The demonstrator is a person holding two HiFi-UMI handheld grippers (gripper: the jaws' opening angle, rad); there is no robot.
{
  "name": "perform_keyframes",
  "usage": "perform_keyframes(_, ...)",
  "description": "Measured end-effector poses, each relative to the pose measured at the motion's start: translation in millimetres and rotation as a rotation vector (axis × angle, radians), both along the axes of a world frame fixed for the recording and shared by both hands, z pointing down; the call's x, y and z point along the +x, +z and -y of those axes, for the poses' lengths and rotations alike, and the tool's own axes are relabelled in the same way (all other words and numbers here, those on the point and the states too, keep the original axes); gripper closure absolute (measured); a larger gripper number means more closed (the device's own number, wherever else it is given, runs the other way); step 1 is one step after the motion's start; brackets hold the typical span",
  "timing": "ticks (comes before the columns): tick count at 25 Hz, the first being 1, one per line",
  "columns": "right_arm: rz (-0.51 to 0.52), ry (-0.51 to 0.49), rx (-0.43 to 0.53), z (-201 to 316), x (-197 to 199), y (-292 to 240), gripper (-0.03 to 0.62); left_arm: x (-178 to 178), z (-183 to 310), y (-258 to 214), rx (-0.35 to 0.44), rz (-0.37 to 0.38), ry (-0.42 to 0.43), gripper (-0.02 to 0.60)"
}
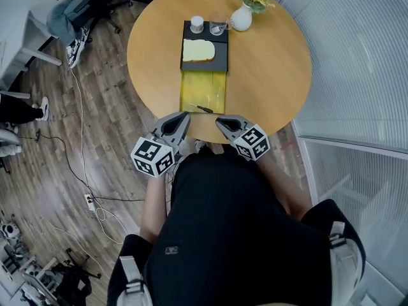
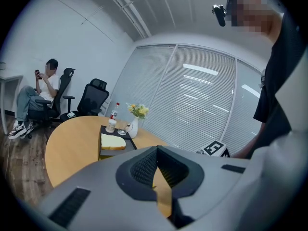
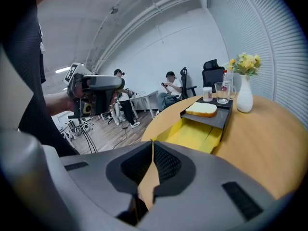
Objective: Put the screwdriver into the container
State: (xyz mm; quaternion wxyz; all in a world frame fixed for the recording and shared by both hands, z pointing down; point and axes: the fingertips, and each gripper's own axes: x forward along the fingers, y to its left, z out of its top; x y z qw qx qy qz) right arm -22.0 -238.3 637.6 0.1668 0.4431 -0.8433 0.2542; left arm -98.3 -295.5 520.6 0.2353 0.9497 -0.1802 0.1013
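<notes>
The left gripper [image 1: 183, 116] and right gripper [image 1: 220, 120] are both pressed together, holding nothing. The screwdriver [image 1: 204, 109] lies just ahead, between them, at the yellow container's [image 1: 203, 85] near edge. A clumsy poke could knock it off the table.

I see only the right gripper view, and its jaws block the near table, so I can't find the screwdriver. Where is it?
Observer: The head view shows the screwdriver lying at the near end of the yellow container. I cannot tell whether it is inside or on the rim.
Operator: Is the left gripper holding it?
Observer: No. In its own view the left gripper is shut, with nothing between its jaws.
</notes>
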Motion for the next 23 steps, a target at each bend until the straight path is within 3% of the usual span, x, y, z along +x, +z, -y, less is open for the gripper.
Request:
perform_keyframes(8,-0.033,-0.031,0.028,2,-3,-12,0.583,0,-1,-1,-0.005,0.003,0.000,0.578)
perform_keyframes(23,-0.016,-0.109,0.083,-7,18,-37,0.583,24,-28,-25,0.009,0.027,-0.088,0.578)
